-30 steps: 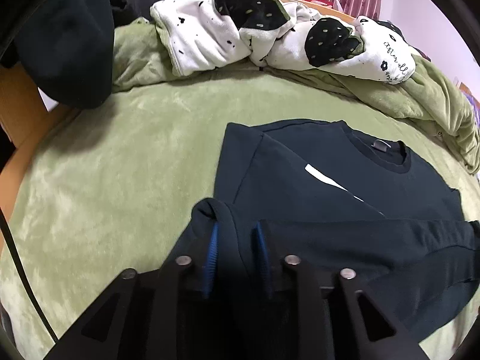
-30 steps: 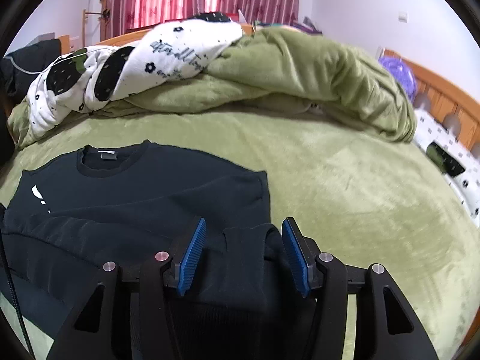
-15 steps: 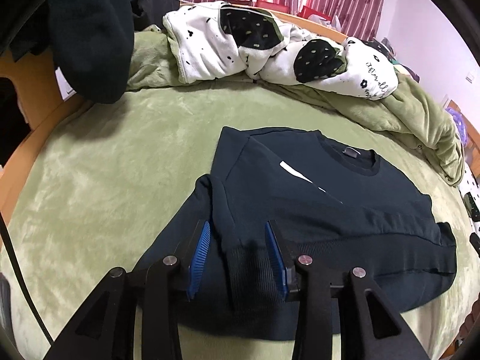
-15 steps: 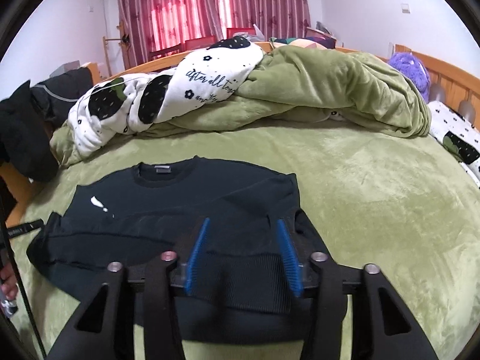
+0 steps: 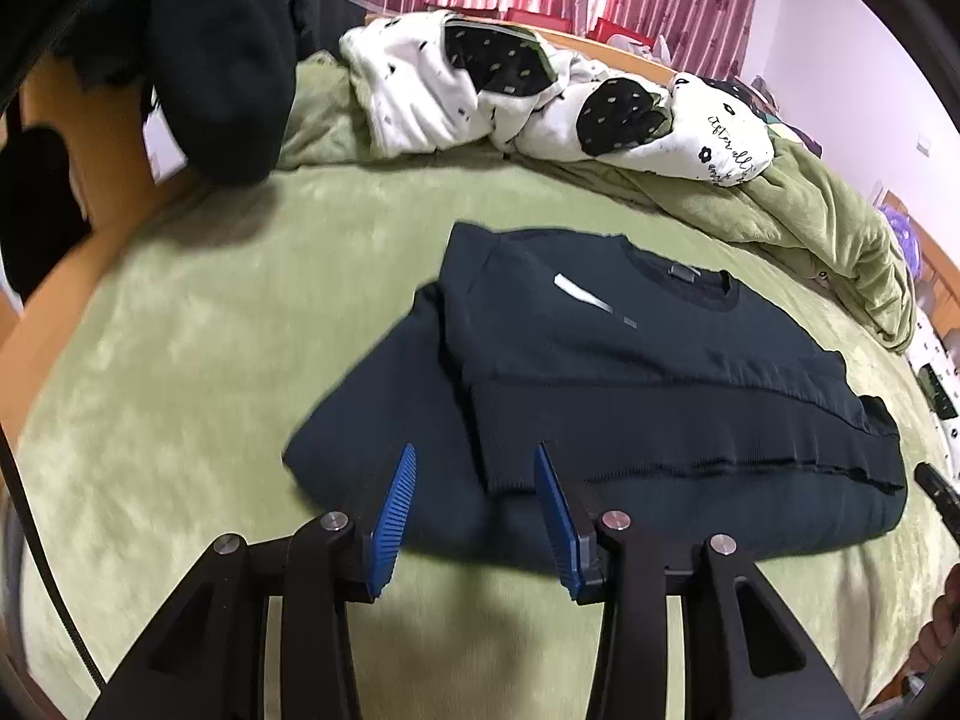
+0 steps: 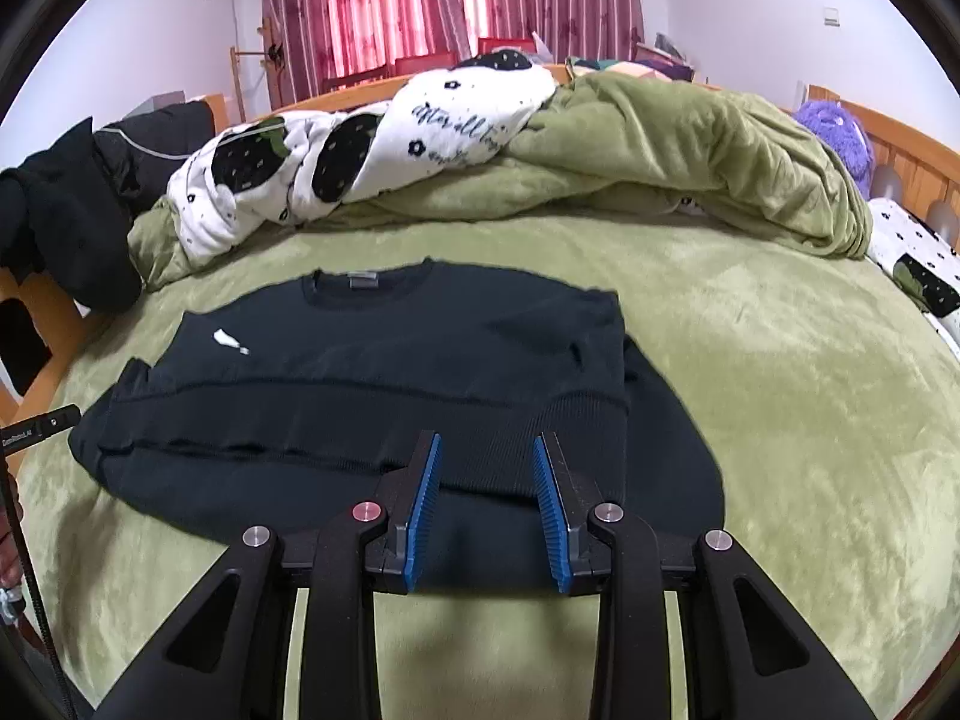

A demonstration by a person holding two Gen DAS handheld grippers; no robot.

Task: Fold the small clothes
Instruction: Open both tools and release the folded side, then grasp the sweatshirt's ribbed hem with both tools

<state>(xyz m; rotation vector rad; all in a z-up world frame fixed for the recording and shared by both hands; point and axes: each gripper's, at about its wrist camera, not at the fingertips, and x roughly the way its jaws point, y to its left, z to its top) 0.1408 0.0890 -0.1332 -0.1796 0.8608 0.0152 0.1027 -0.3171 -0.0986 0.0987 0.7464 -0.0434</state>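
The left gripper (image 5: pixel 474 480) hangs over the near left corner of the dark sweatshirt (image 5: pixel 630 372), its blue pads apart and opening, nothing pinched between them. The right gripper (image 6: pixel 486 474) hangs over the sweatshirt's (image 6: pixel 390 372) near right part, its pads also apart but closing, with no cloth caught between them. The sweatshirt lies flat on the green bed (image 6: pixel 780 372) toward its near edge, bottom part folded up over the chest, neckline toward the far side. A small grey tag (image 6: pixel 362 282) sits inside the collar, its print too small to read, and a white mark (image 6: pixel 230 341) shows on the chest. On the white quilt (image 6: pixel 456 120) bunched at the far edge, script reads roughly "after all".
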